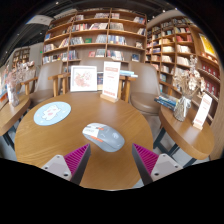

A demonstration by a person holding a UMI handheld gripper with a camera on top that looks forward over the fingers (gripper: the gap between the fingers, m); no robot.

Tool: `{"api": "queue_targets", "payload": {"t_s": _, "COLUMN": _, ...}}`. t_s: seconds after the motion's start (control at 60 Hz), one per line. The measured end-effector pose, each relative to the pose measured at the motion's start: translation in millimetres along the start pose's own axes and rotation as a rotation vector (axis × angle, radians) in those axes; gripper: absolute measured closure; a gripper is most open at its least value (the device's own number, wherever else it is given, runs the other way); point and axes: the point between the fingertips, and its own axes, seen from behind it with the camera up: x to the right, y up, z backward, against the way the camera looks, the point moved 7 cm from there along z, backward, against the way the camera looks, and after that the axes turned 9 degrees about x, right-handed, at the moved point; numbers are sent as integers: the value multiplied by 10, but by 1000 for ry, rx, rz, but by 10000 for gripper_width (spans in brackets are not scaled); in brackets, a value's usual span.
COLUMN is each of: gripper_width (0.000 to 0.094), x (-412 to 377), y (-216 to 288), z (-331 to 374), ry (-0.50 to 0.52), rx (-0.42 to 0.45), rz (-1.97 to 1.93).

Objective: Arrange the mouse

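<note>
Two-finger gripper (pixel 110 160), seen from behind along its length. Fingers (pixel 64 165) pale grey to white, flat and blocky, tapering forward to blunt tips. Inner faces lined with magenta pads (pixel 76 156), wedge-shaped, marked with fine ridges or stripes running across. Both fingers alike in colour and build, mirror images of one another. Set wide apart, with a broad gap between the tips.

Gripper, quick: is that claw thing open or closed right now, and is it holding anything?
Gripper: open, holding nothing. Its two fingers stand apart above the round wooden table, with the mouse lying on its mouse pad just ahead of them.
</note>
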Motion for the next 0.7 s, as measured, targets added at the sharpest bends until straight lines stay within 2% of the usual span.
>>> {"api": "queue_targets", "payload": {"t_s": 0.267, "gripper_width": 86, "x": -32, "y": 4, "z": -405, "ry": 3, "rx": -61, "rz": 23}}
{"api": "queue_targets", "payload": {"t_s": 0.7, "gripper_width": 81, "x": 105, "y": 265, "z": -1149, "ry": -20, "rx": -103, "rz": -61}}
